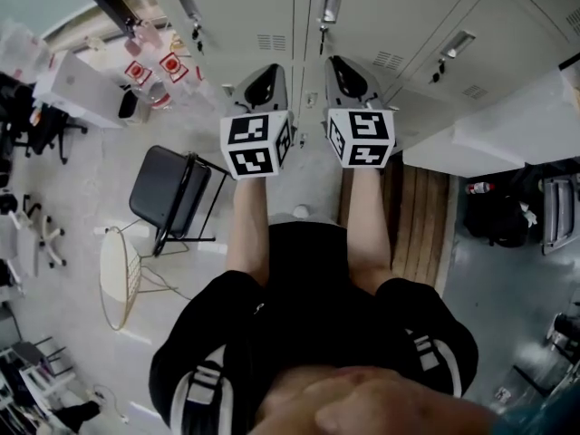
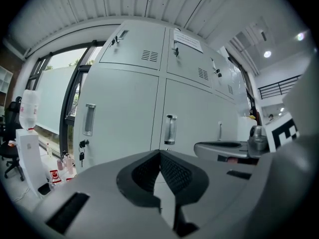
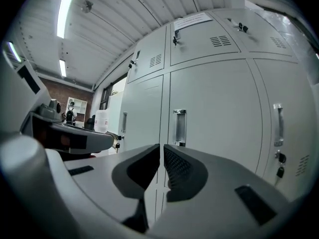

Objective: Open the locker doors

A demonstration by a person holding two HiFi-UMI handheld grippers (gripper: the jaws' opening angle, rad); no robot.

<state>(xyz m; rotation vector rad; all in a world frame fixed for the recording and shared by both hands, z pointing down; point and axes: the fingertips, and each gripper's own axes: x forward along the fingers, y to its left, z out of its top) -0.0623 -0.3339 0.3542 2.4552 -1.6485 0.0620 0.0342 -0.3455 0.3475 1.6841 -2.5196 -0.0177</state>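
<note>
Both grippers are pointing roughly level at a bank of grey locker doors [image 1: 381, 16] straight ahead of the tips. The left gripper [image 1: 268, 69] and right gripper [image 1: 338, 61] are sitting side by side, near each other but not touching. Neither one is touching a door.

Left gripper: the jaws are pressing together tip to tip, clenched, with nothing lying between them.

Right gripper: it is also clenched, with only a hairline slit showing between the pads and nothing sitting in it.

Doors: every door in view is sitting closed.
- Beyond the left gripper's tips, the near-left handle [image 2: 170, 129] is standing upright just right of the jaw line.
- The far-left handle [image 2: 89, 119] is sitting well to the left of those jaws, and the left keys [image 2: 81, 156] are hanging from a lock below it.
- Beyond the right gripper's tips, the near-right handle [image 3: 180, 127] is standing upright just right of that jaw line.
- The far-right handle [image 3: 277, 125] is sitting further right, and the right keys [image 3: 280, 171] are hanging below it.
- Vented upper doors are running above both grippers.
- A paper notice [image 3: 192, 20] is sticking to the upper door above the right gripper.

Surroundings: a black folding chair [image 1: 169, 188] is standing on the floor left of the left gripper. A wooden bench [image 1: 419, 220] is lying right of the right gripper, beside the forearm. A water dispenser [image 2: 28, 153] is standing far left of the left gripper.
</note>
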